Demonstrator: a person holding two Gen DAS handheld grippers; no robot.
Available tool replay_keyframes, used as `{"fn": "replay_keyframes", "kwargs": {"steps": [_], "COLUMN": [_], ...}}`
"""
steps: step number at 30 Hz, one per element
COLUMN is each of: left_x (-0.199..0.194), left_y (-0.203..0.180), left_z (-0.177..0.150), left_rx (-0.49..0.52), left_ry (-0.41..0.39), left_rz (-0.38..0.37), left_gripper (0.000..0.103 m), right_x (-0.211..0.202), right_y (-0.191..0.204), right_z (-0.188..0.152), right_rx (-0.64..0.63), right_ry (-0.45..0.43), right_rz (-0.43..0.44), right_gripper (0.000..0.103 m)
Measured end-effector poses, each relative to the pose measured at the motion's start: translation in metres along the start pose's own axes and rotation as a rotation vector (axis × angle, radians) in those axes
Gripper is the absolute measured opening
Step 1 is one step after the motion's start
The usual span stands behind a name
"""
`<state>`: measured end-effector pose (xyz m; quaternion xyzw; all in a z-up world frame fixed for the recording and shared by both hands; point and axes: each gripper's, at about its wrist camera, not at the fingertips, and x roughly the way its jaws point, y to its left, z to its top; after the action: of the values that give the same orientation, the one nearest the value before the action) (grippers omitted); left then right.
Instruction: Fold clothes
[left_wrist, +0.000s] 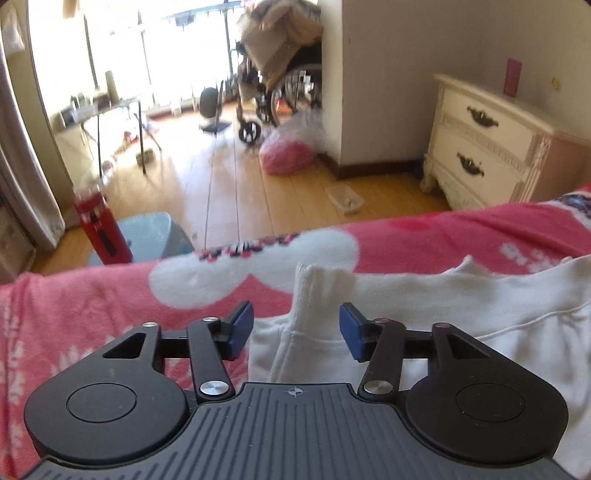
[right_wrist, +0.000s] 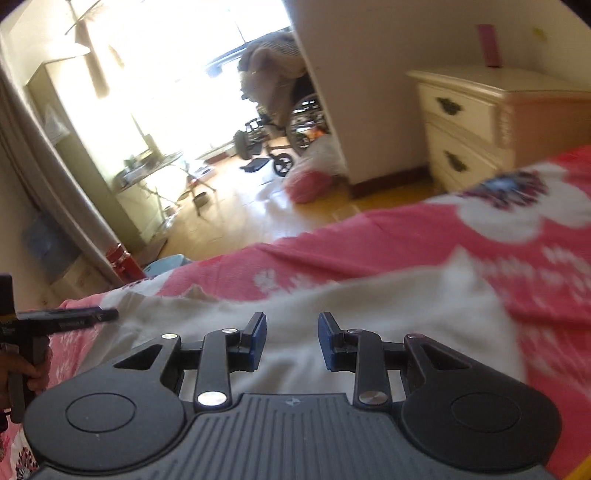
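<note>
A white sweatshirt (left_wrist: 461, 314) lies on a pink flowered blanket (left_wrist: 92, 302) that covers the bed. Its ribbed cuff (left_wrist: 321, 288) stands up just beyond my left gripper (left_wrist: 296, 314), and the sleeve runs back between the blue pads (left_wrist: 242, 328) without either pad pressing on it; the jaws are open. In the blurred right wrist view, my right gripper (right_wrist: 291, 325) hovers open over the sweatshirt (right_wrist: 369, 306) with nothing between its fingers. The left gripper (right_wrist: 62, 319) shows at the left edge there, held by a hand (right_wrist: 26, 369).
Beyond the bed's far edge is wooden floor with a pink bag (left_wrist: 286, 155), a small clear tray (left_wrist: 345, 199), a red canister (left_wrist: 101, 229) and a blue stool (left_wrist: 155, 236). A cream nightstand (left_wrist: 487, 136) stands on the right, a loaded wheelchair (left_wrist: 280, 85) further back.
</note>
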<state>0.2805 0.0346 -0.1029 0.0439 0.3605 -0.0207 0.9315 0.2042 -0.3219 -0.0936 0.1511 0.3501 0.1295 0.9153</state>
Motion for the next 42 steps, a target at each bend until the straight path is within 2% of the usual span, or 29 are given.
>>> {"fn": "replay_keyframes", "kwargs": {"steps": [4, 8, 12, 14, 17, 19, 22, 30, 34, 42], "left_x": [-0.03, -0.045, -0.046, -0.041, -0.041, -0.038, -0.034, -0.037, -0.035, -0.035], "left_y": [-0.025, -0.064, -0.091, -0.099, -0.103, -0.103, -0.098, -0.104, -0.107, -0.107], "left_z": [-0.004, -0.019, -0.043, -0.057, -0.062, -0.059, -0.057, -0.061, -0.06, -0.06], "left_rx": [0.09, 0.199, 0.227, 0.231, 0.245, 0.231, 0.189, 0.206, 0.21, 0.208], "left_ry": [-0.032, 0.073, 0.194, 0.258, 0.259, 0.281, 0.32, 0.319, 0.321, 0.324], "left_rz": [-0.056, -0.2, -0.244, -0.223, -0.158, -0.119, -0.093, -0.052, -0.041, -0.032], "left_gripper": [0.052, 0.052, 0.058, 0.059, 0.072, 0.083, 0.089, 0.097, 0.099, 0.101], "right_x": [-0.016, -0.014, -0.009, -0.009, -0.007, -0.005, 0.004, -0.005, 0.008, 0.003], "right_y": [0.018, 0.054, 0.093, 0.107, 0.118, 0.118, 0.111, 0.1, 0.091, 0.089], "right_z": [-0.025, -0.048, -0.073, -0.084, -0.1, -0.108, -0.119, -0.104, -0.106, -0.099], "right_rx": [-0.038, -0.125, -0.298, -0.384, -0.486, -0.506, -0.501, -0.414, -0.408, -0.384], "right_ry": [0.021, 0.052, 0.075, 0.071, 0.073, 0.085, 0.124, 0.088, 0.136, 0.122], "right_rz": [-0.015, 0.031, 0.045, 0.043, 0.003, -0.015, -0.055, -0.091, -0.158, -0.198], "right_gripper": [0.031, 0.029, 0.027, 0.027, 0.024, 0.022, 0.022, 0.021, 0.023, 0.025]}}
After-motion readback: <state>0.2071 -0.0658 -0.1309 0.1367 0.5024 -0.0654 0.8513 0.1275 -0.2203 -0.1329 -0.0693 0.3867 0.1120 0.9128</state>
